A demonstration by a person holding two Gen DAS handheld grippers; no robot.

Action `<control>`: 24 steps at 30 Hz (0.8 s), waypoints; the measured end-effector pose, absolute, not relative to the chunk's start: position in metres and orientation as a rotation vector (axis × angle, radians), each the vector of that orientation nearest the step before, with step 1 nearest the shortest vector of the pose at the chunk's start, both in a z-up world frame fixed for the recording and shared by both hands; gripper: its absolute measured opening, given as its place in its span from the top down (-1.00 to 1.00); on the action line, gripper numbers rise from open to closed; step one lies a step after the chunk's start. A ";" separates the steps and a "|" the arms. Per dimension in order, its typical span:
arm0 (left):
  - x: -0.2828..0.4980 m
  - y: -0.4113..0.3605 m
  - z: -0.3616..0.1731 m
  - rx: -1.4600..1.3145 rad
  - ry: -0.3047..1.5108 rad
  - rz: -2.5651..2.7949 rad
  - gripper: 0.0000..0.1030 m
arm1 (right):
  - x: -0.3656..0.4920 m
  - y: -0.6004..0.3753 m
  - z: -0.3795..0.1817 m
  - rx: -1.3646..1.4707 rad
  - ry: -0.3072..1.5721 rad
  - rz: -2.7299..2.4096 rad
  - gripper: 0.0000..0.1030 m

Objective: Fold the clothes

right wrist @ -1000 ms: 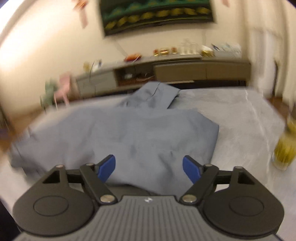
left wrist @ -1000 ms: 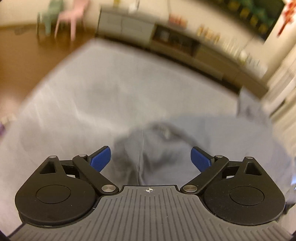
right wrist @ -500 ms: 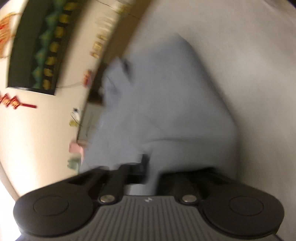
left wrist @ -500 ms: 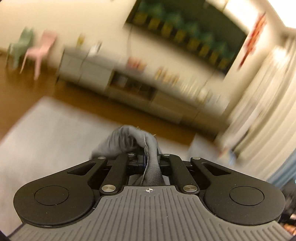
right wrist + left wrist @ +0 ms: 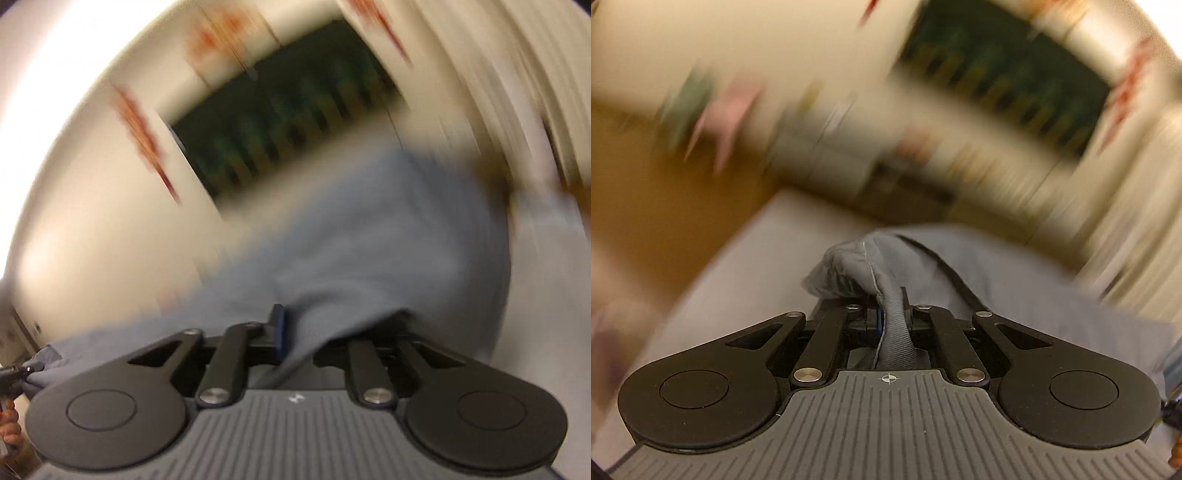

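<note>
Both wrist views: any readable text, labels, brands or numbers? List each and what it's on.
No readable text in either view.
Left claw body: a small crosshair mark, no letters.
Right claw body: a small pale emblem, too small to read.
Dark wall panel: yellow and green shapes, blurred; no text can be made out.
Red wall hangings: smeared by motion; unreadable.
Grey garment: no label or print visible.

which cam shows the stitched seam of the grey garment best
The left wrist view: the grey garment bunches sharply in focus above the shut left gripper, its pale seam stitching visible. The right wrist view shows only a motion-blurred sheet of it running between the right gripper fingers.
</note>
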State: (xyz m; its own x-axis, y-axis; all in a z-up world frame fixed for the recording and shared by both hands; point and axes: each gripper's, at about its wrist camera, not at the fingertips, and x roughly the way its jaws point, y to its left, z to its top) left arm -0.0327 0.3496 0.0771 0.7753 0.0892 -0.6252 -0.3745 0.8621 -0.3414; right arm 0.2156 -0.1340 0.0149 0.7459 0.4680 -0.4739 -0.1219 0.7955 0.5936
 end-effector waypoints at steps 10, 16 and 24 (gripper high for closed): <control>-0.062 0.365 0.050 -0.429 0.684 0.370 -0.13 | 0.204 -0.151 -0.030 0.564 0.821 0.232 -0.48; -0.022 0.371 0.044 -0.441 0.701 0.364 -0.53 | 0.220 -0.174 -0.012 0.435 0.758 0.122 -0.74; 0.063 0.354 0.005 -0.417 0.863 0.239 0.08 | 0.269 -0.198 -0.056 0.364 0.835 -0.008 -0.78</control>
State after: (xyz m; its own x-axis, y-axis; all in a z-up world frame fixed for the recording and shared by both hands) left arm 0.0628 0.3539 0.0049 0.6305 0.0364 -0.7754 -0.3683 0.8934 -0.2575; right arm 0.2693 -0.1982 -0.0557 0.6746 0.1345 -0.7258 0.1490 0.9382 0.3124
